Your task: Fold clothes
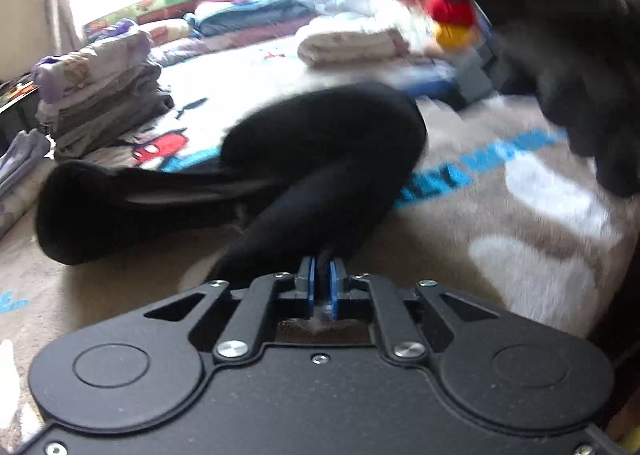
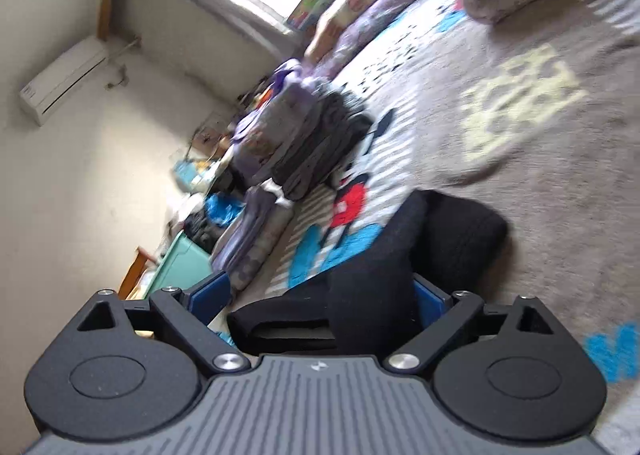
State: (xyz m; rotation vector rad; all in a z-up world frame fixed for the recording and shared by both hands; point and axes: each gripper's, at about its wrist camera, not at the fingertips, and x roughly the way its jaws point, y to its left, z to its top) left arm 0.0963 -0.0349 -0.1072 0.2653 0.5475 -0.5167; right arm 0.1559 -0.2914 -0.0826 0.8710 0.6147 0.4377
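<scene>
A black garment (image 1: 320, 143) lies twisted on a beige cartoon-print blanket (image 1: 520, 215). One open tube end of it points left. My left gripper (image 1: 322, 269) is shut on a fold of this black cloth, and the blue pads (image 1: 306, 275) nearly meet around it. In the right wrist view the same black garment (image 2: 460, 239) runs between the wide-set blue fingers (image 2: 210, 293) of my right gripper (image 2: 320, 291). That gripper stands open and I see no pinch on the cloth. A blurred black mass (image 1: 580, 75) hangs at the upper right of the left wrist view.
A stack of folded grey and lilac clothes (image 1: 104, 95) (image 2: 312, 135) sits on the blanket's left side. A rolled beige quilt (image 1: 352, 45) and pillows (image 1: 248, 13) lie at the far edge. Red and yellow items (image 1: 452, 15) are beyond. An air conditioner (image 2: 64, 79) hangs on the wall.
</scene>
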